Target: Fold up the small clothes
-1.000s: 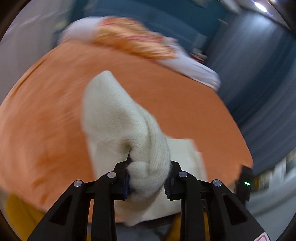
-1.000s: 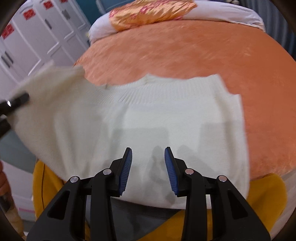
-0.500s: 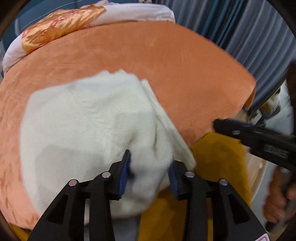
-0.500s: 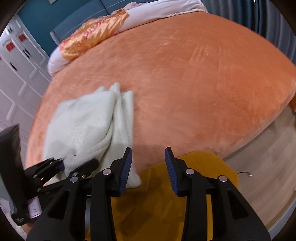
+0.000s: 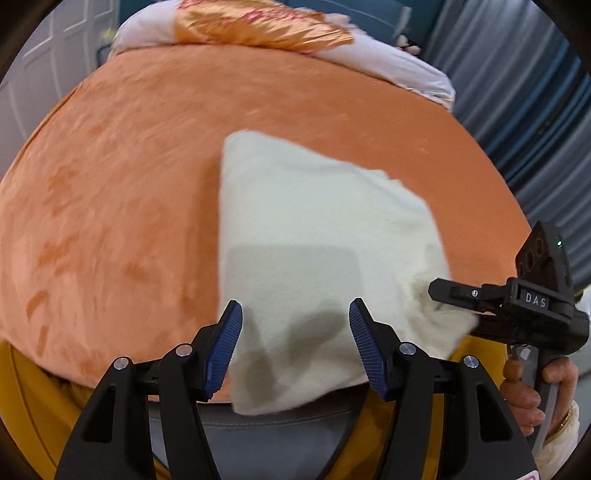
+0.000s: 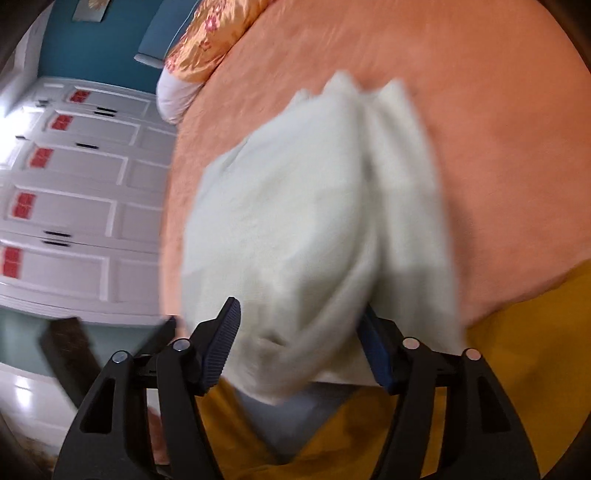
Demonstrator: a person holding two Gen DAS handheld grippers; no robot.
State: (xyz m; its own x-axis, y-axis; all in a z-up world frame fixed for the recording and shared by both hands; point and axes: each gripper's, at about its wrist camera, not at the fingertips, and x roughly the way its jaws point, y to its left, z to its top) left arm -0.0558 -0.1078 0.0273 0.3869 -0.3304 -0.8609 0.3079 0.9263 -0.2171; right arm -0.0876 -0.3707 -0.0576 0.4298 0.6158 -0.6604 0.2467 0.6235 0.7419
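Left gripper jaws spread, hovering over near edge of the folded cream sweater on the orange bed. At 3 o'clock, right gripper at the sweater's right corner; jaws wide around bunched cloth in blurred wrist view, pinch not confirmable.

grippers: 2; cream garment: 1; orange bed: 1; pillow: 1
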